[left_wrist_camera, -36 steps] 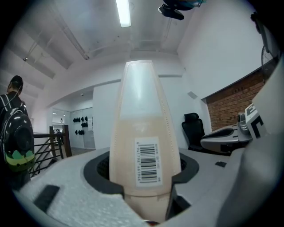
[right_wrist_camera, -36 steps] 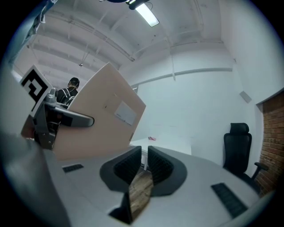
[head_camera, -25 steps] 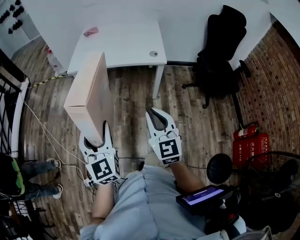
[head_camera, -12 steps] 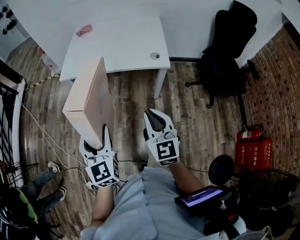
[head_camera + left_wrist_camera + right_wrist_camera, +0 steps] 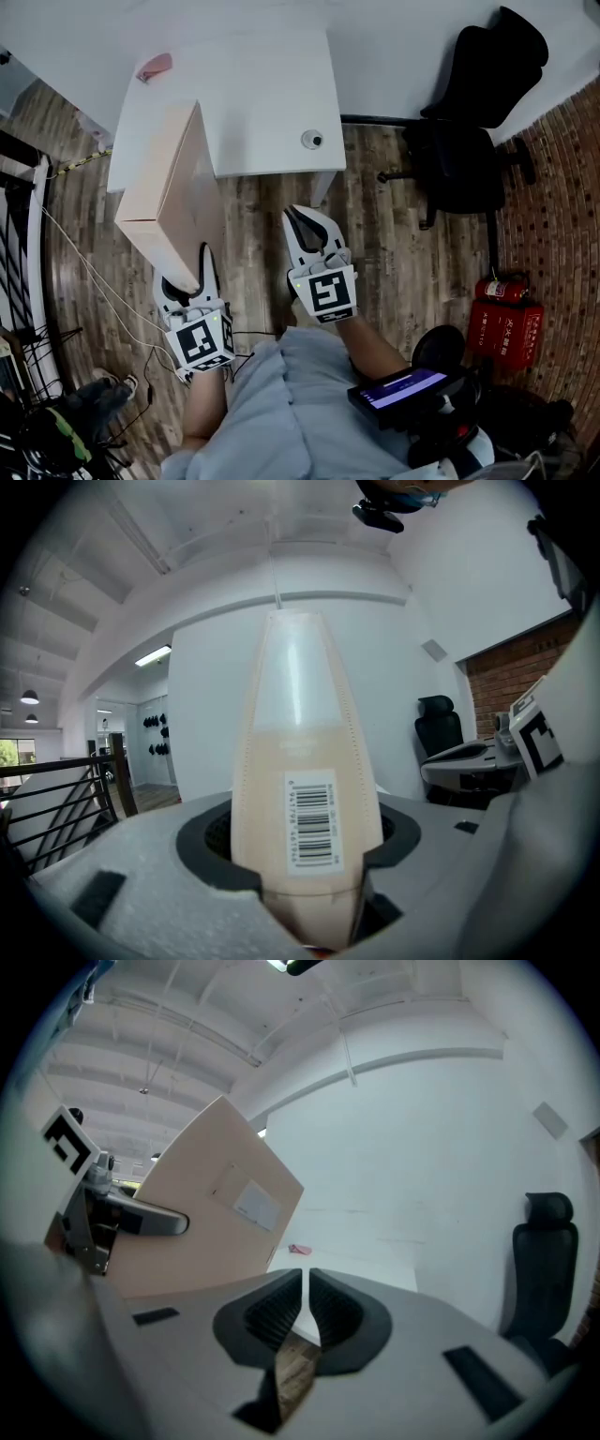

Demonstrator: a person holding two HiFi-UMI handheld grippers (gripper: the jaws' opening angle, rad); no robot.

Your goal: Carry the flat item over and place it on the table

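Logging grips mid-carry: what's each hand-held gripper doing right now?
Left hand-held gripper: closed on the flat beige box.
Right hand-held gripper: closed, empty.

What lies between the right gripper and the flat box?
Nothing: in the head view, only wooden floor shows between the right gripper and the flat box.

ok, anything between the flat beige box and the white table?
Nothing visible. In the head view the flat beige cardboard box in the left gripper overlaps the white table. Its top holds only a small pink item at the far left corner and a round fitting near the front right.
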